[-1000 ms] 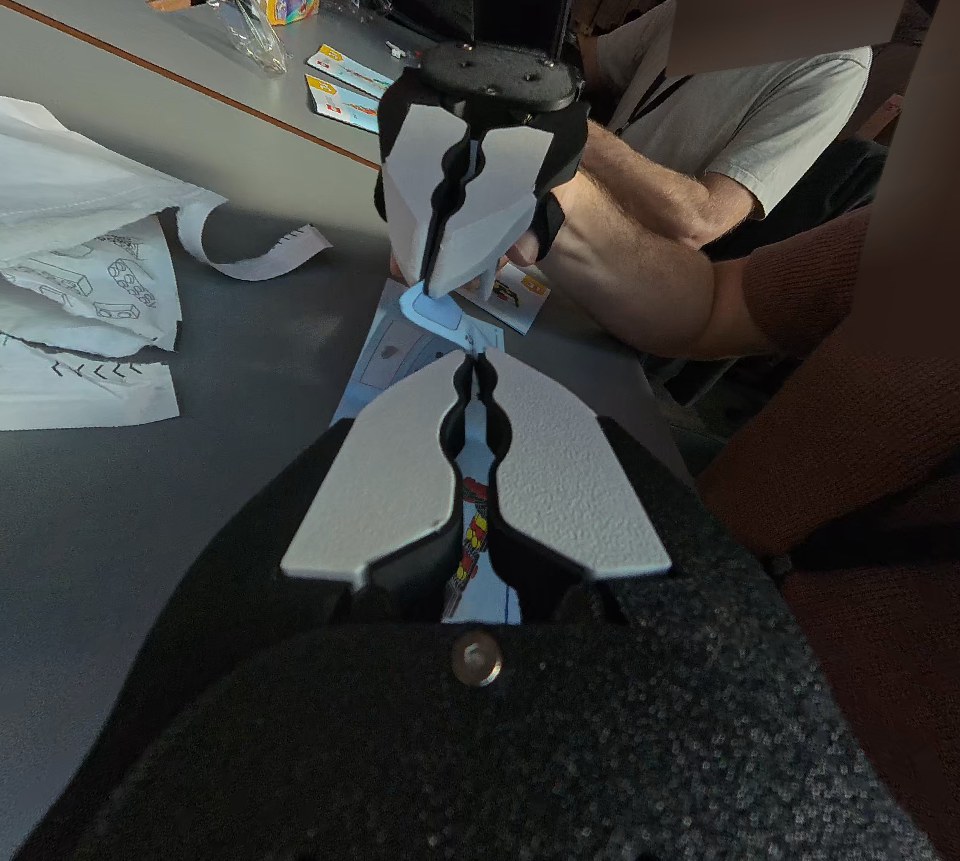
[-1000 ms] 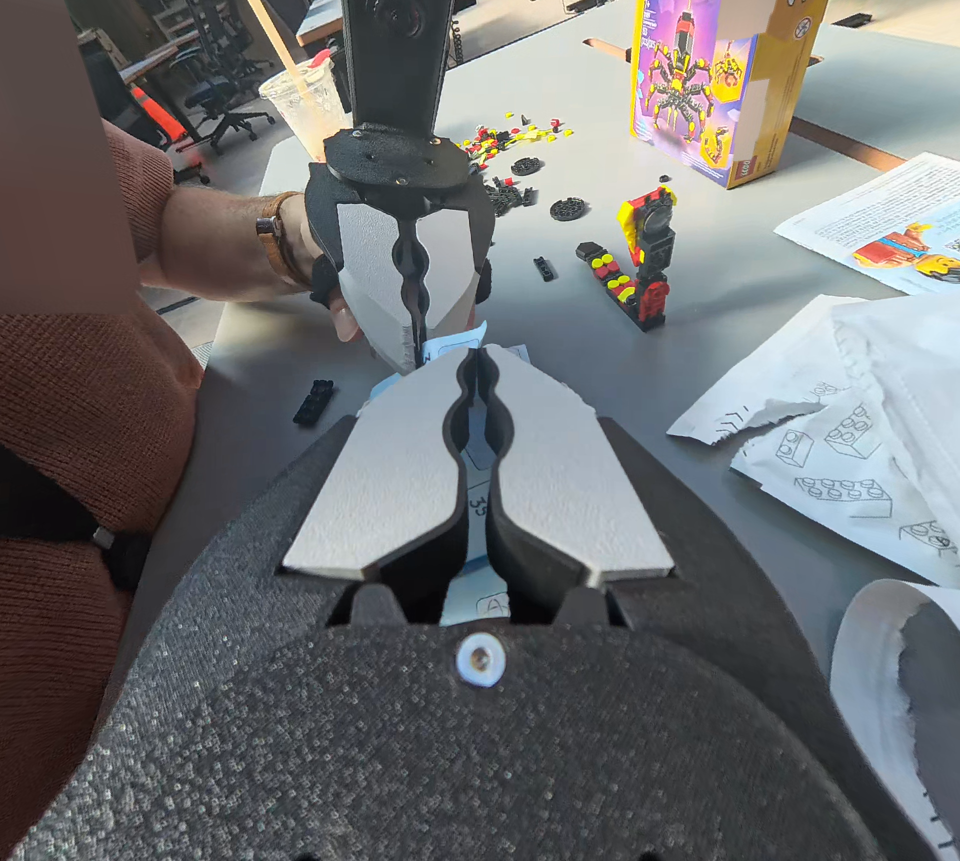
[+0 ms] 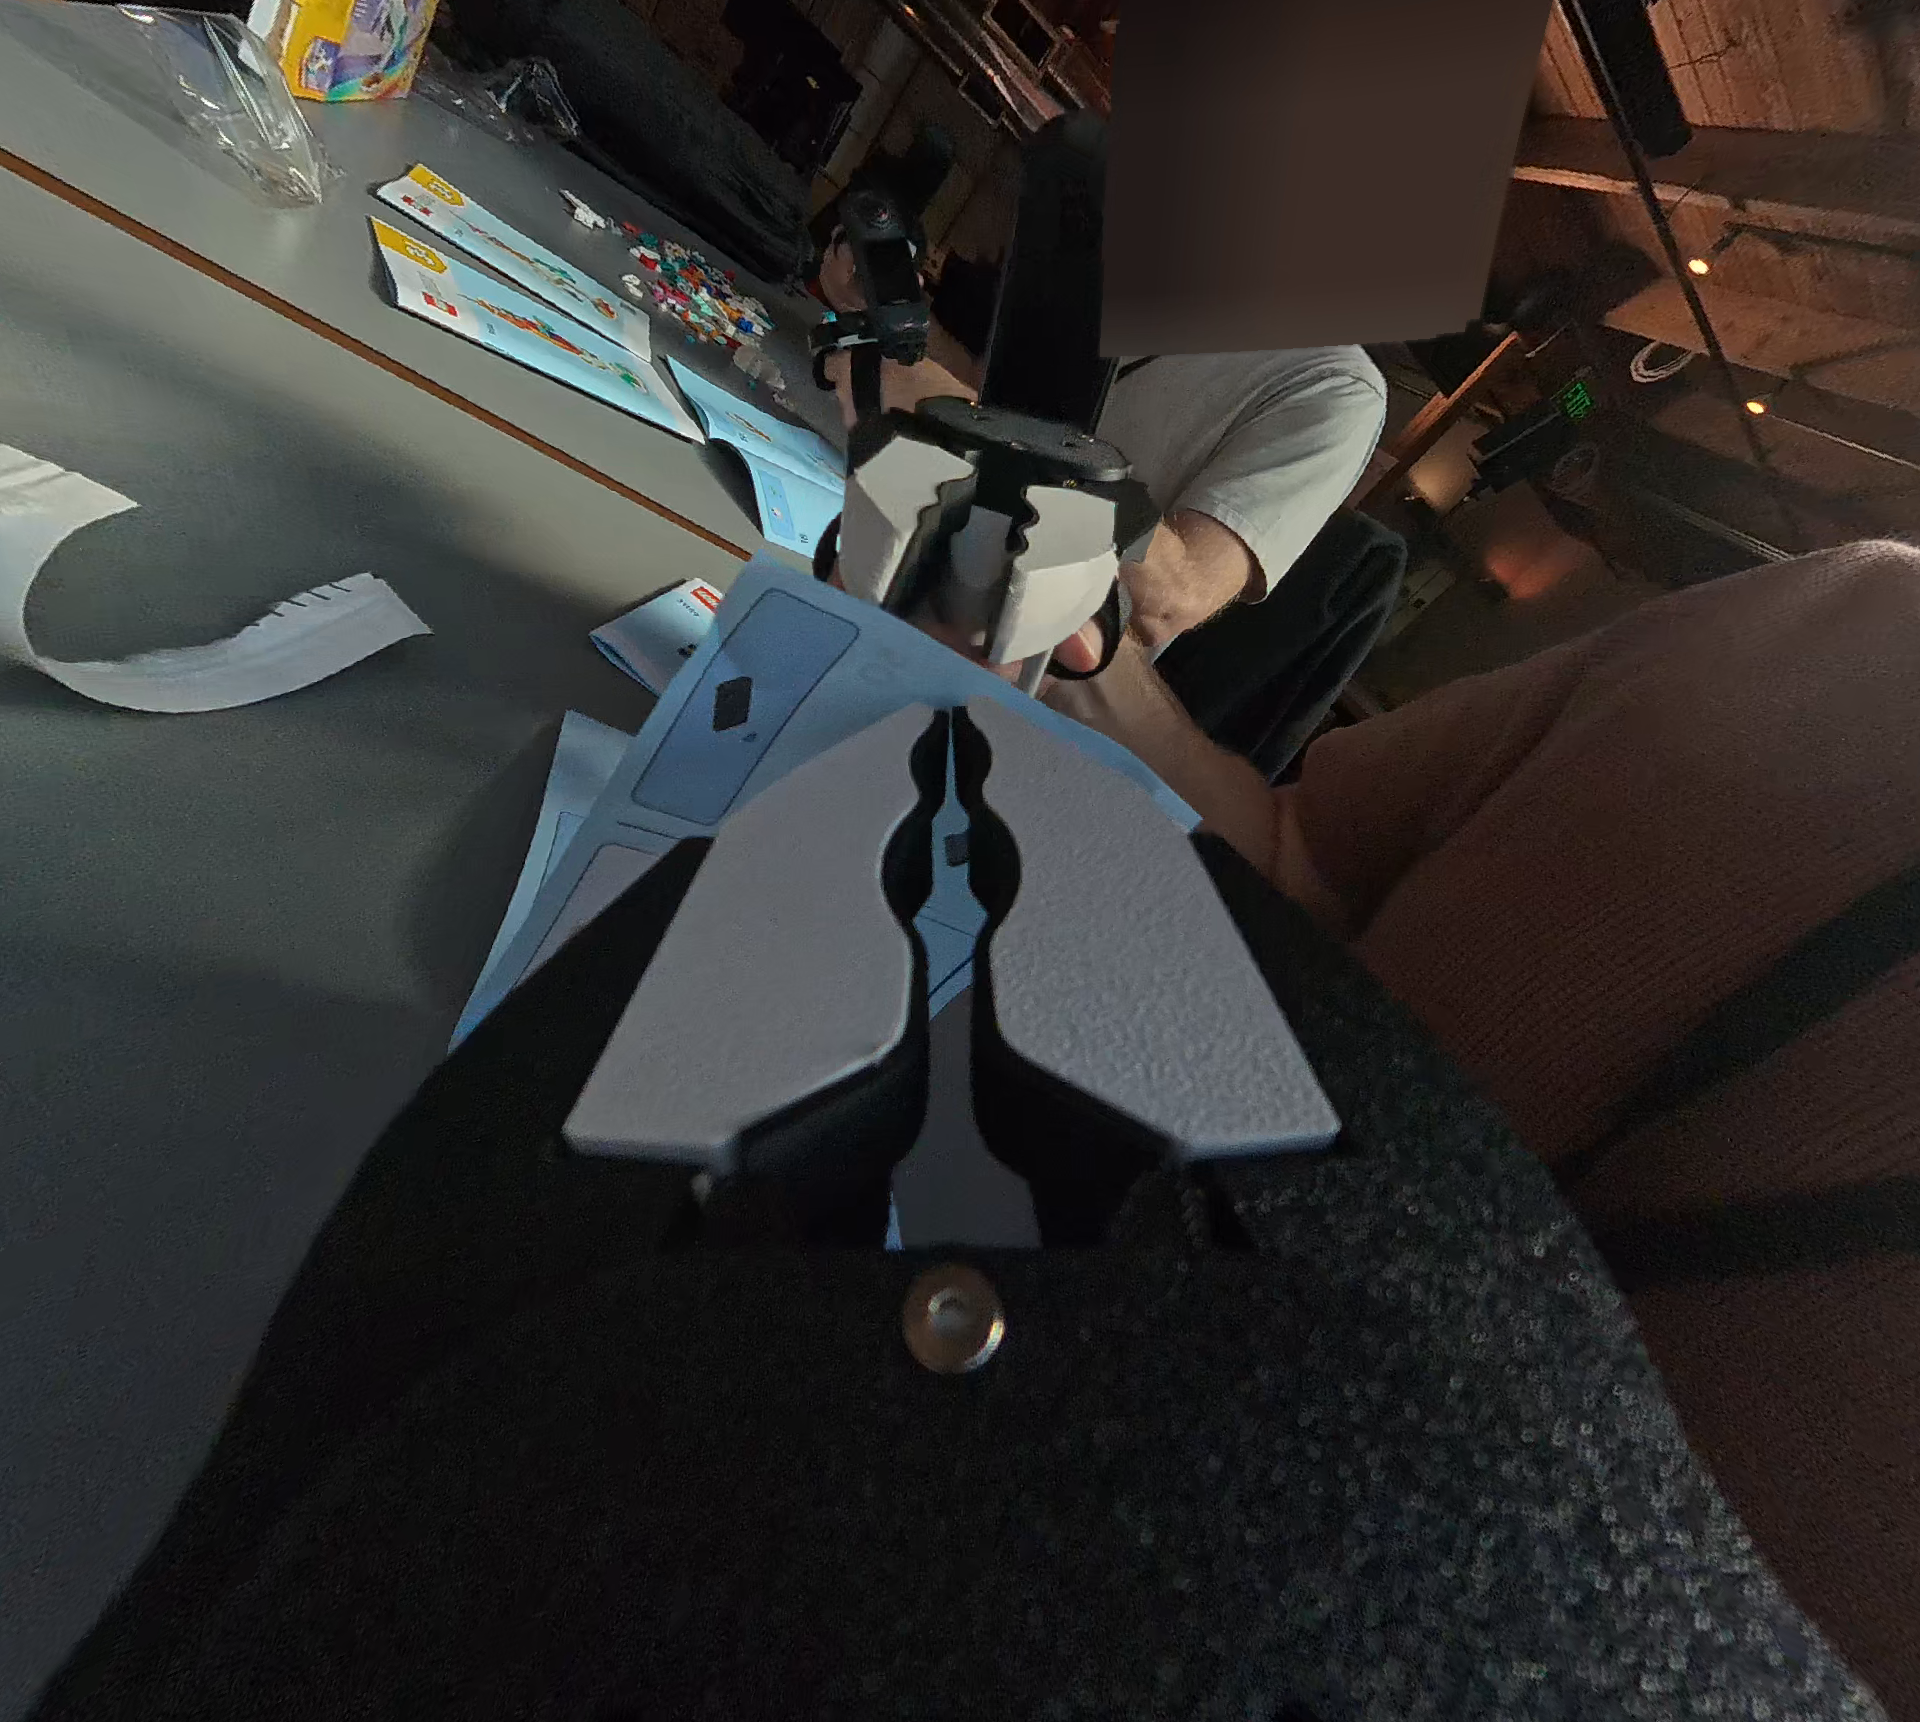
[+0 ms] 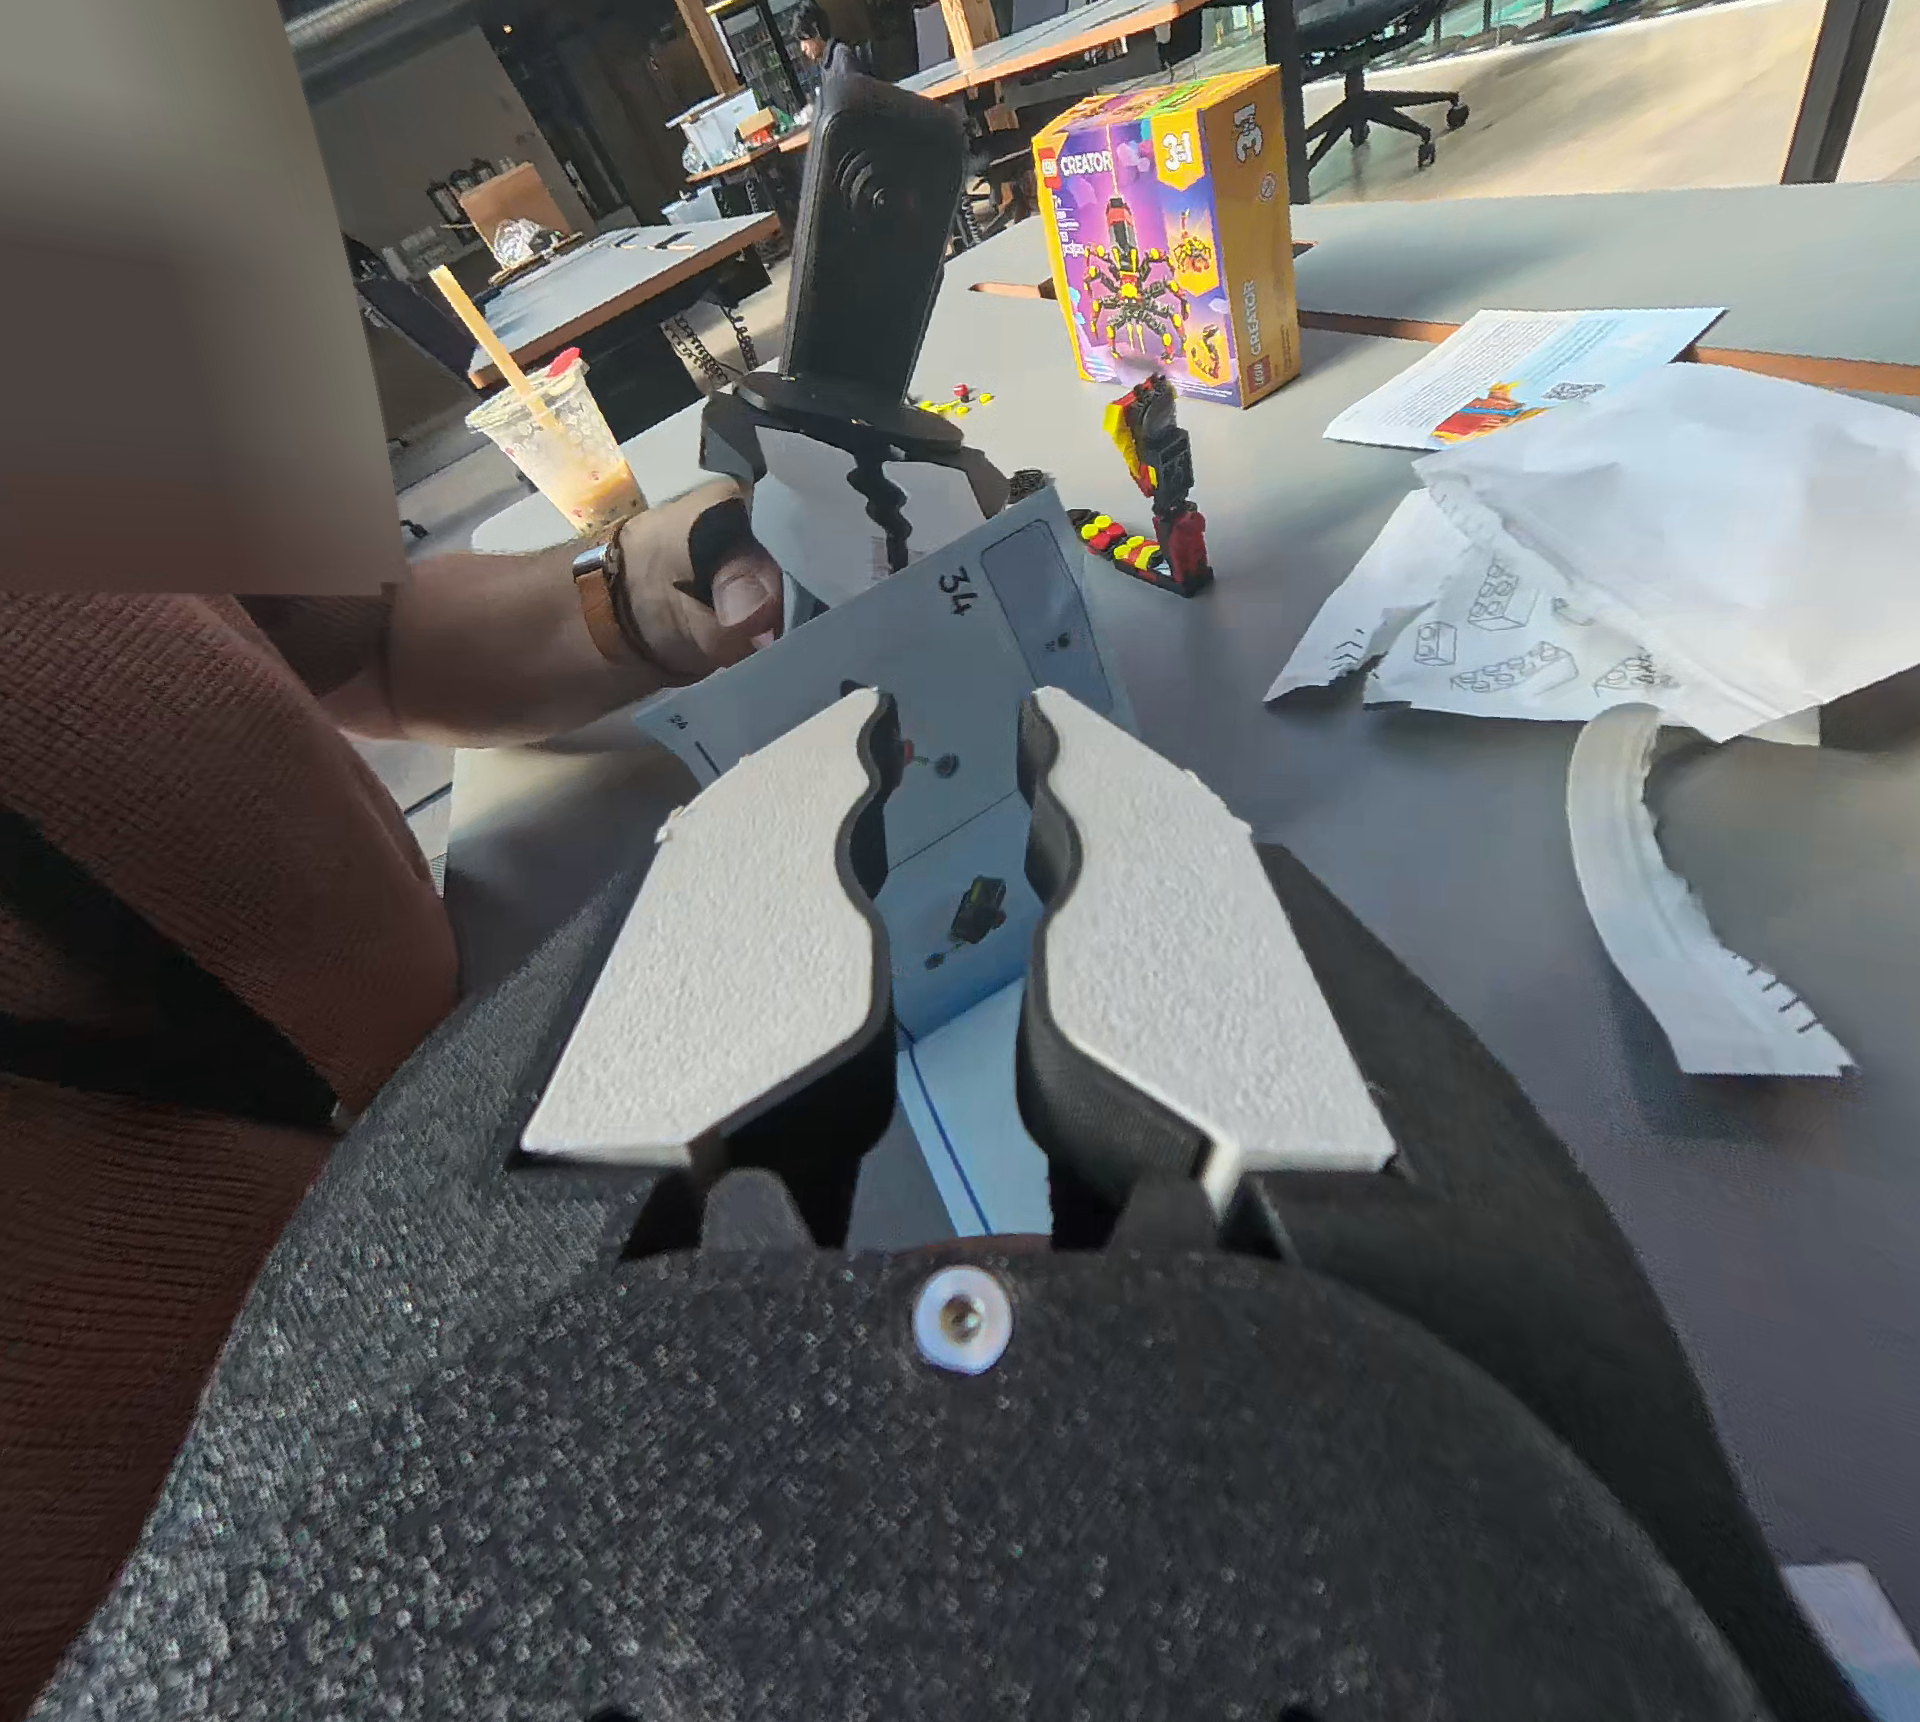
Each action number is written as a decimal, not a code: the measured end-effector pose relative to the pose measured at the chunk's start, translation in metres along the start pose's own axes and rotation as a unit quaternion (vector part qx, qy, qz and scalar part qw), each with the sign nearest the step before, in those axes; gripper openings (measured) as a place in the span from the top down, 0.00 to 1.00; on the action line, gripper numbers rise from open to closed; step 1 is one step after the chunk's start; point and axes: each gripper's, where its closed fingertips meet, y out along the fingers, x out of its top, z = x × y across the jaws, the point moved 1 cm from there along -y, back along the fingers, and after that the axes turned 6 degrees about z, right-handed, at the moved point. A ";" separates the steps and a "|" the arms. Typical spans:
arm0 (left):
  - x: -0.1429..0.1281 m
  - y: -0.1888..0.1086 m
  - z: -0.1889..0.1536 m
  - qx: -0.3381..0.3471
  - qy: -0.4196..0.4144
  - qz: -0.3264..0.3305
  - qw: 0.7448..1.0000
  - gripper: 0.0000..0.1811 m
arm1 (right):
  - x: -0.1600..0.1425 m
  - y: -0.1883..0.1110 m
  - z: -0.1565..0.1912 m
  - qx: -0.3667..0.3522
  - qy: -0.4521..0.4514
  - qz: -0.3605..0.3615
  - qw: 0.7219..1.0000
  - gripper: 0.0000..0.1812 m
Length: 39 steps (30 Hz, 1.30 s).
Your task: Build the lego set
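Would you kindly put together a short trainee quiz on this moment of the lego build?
1. True or false: the right claw is open.
2. Which claw pinches the lifted booklet page? A) left claw B) right claw C) neither
3. Fill in: on the table in front of the purple-and-yellow box stands a partly built red, yellow and black lego ___.
Key: 1 true; 2 A; 3 model.
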 end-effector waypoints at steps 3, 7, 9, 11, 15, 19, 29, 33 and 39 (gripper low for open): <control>0.003 0.007 -0.003 -0.020 -0.018 -0.007 1.000 1.00 | -0.005 -0.002 0.011 -0.005 -0.010 0.008 1.000 0.89; 0.005 0.014 -0.003 -0.023 -0.036 -0.007 0.999 0.97 | -0.006 0.007 0.018 0.017 -0.023 0.023 0.999 0.90; 0.006 0.014 -0.004 -0.029 -0.053 -0.011 0.998 0.94 | -0.004 0.009 0.017 0.023 -0.029 0.027 0.999 0.90; 0.006 0.013 -0.003 -0.029 -0.070 -0.009 0.997 0.93 | -0.001 0.012 0.018 0.034 -0.034 0.025 0.999 0.91; 0.005 0.007 -0.003 -0.026 -0.083 -0.005 0.996 0.93 | 0.000 0.022 0.022 0.041 -0.060 0.048 0.996 0.91; 0.005 0.000 -0.007 -0.036 -0.090 -0.009 0.995 0.94 | -0.003 0.031 0.024 0.046 -0.083 0.067 0.993 0.92; 0.003 -0.004 -0.015 -0.092 -0.102 -0.040 0.990 1.00 | -0.001 0.026 0.020 0.060 -0.066 0.049 0.995 0.92; 0.003 0.000 -0.015 -0.107 -0.106 -0.043 0.988 1.00 | -0.003 0.024 0.018 0.060 -0.057 0.043 0.996 0.92; 0.002 0.006 -0.016 -0.116 -0.108 -0.039 0.987 1.00 | -0.004 0.022 0.018 0.064 -0.055 0.044 0.996 0.92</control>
